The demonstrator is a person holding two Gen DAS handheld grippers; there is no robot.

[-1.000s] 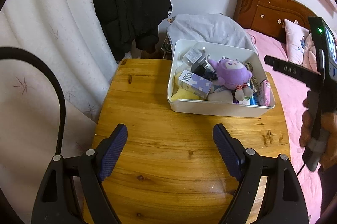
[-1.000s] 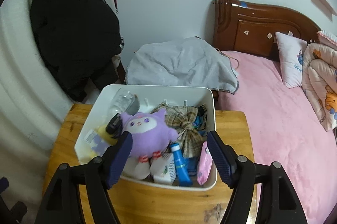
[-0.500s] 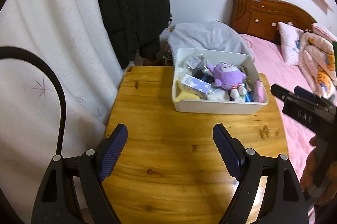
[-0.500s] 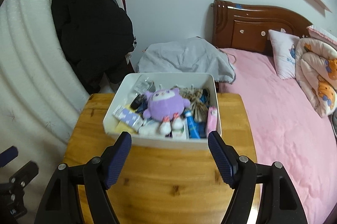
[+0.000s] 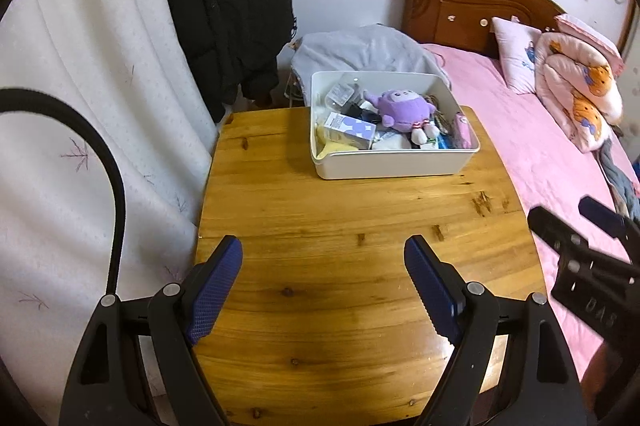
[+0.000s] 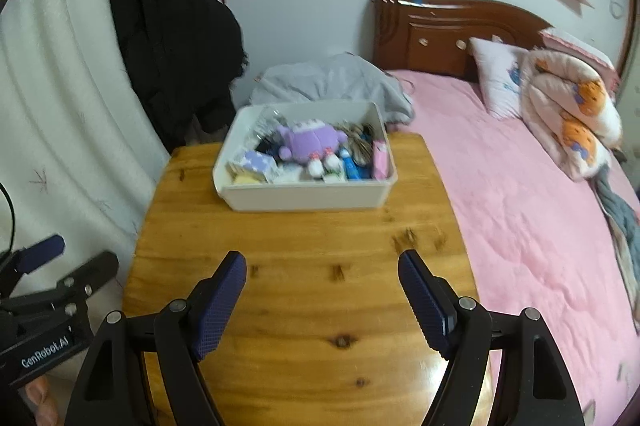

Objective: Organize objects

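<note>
Right wrist: slightly blurred wooden table (image 6: pixel 304 306) beside pink bed (image 6: pixel 520 193).

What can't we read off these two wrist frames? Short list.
- White bin contents: the purple plush covers the items under it in both views, and the right wrist view is motion-blurred.
- Labels on the lavender box: too small in the left wrist view.
- Right claw in the left wrist view: cut off by the frame edge.
- Whatever the grey cloth covers: hidden.
</note>
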